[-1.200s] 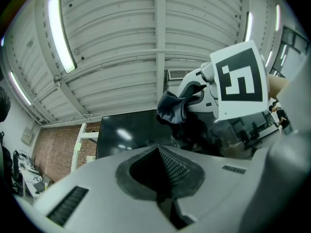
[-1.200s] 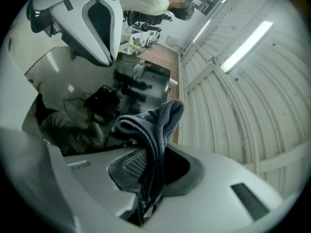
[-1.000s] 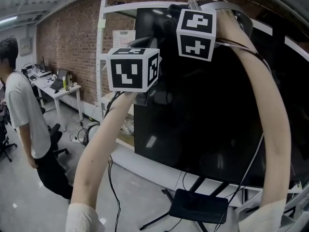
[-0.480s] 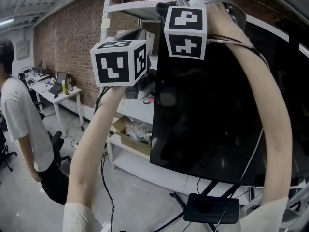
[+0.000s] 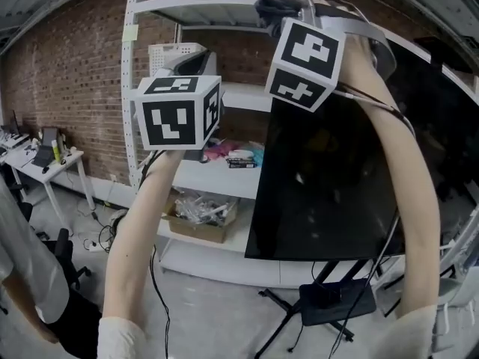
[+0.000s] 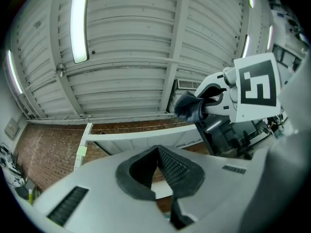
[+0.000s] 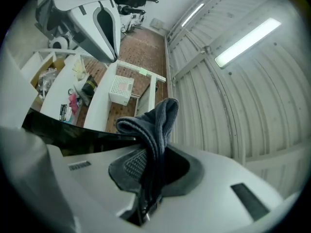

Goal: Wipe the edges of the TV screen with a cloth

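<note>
1. Dark grey cloth [image 7: 154, 125] is pinched between the jaws of the right gripper [image 7: 149, 168]; a folded bunch of it sticks out past the tips.
2. Seen along the right gripper, the black top edge of the TV screen [image 7: 73, 134] runs just beside the jaws on their left. Whether the cloth touches it cannot be told.
3. From the head view the cloth [image 5: 275, 7] sits high up, near the upper left corner of the TV screen [image 5: 337, 178], which stands on a stand in front of a white shelf [image 5: 217, 182].
4. The right arm [image 5: 415, 200] arches steeply upward in front of the screen, and its marker cube [image 5: 305, 64] is tilted.
5. The left arm [image 5: 142, 223] is raised too, left of the screen, and its marker cube [image 5: 178, 113] is lower than the right one.
6. The left gripper [image 6: 158, 166] has its jaws meeting at the tips with nothing between them, and it points up toward the ribbed ceiling.
</note>
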`<state>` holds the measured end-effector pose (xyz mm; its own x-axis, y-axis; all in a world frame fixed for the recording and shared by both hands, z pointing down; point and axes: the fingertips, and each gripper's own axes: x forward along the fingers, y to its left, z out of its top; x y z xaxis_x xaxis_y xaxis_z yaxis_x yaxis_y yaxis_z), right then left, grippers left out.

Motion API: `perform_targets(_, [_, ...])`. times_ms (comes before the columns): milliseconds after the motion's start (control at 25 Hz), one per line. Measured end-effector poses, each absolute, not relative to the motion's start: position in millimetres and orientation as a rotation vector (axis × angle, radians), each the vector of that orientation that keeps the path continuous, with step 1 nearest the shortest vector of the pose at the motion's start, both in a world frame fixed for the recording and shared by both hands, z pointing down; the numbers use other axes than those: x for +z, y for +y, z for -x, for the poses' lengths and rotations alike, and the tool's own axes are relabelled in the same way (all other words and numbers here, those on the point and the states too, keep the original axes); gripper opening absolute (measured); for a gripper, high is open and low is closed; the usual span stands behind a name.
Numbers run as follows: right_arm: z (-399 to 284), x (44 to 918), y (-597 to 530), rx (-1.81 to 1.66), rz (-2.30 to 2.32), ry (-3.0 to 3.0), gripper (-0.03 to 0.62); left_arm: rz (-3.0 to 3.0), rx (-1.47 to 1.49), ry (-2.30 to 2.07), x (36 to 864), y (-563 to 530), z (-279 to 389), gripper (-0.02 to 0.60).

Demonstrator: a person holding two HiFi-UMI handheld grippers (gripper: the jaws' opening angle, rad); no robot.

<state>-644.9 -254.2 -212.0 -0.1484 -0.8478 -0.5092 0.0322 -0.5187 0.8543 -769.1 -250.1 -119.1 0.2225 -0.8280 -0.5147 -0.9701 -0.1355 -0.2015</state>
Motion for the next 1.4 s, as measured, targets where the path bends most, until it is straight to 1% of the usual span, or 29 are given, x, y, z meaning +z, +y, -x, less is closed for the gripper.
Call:
perform_targets(200, [661,-201,-258,-1.665,-1.580,-0.831,0.049,2.119,0.407,1.563,-107,-271,789,0.015])
perform_targets(640, [665,-137,-271,-1.510,-1.486,-0.601,0.049,2.313,0.458,1.375,-70,-288,777,0.017])
perform_targets(960, [663,-96,-275,-1.420,-1.439,-0.559,0.049,2.336,0.421,1.346,-30,-291,777,0.017])
perform_targets(1400, [664,-14,-281,-1.306,-1.362,-0.560,0.049,2.472,0.418,1.382,40,-293,793,0.017])
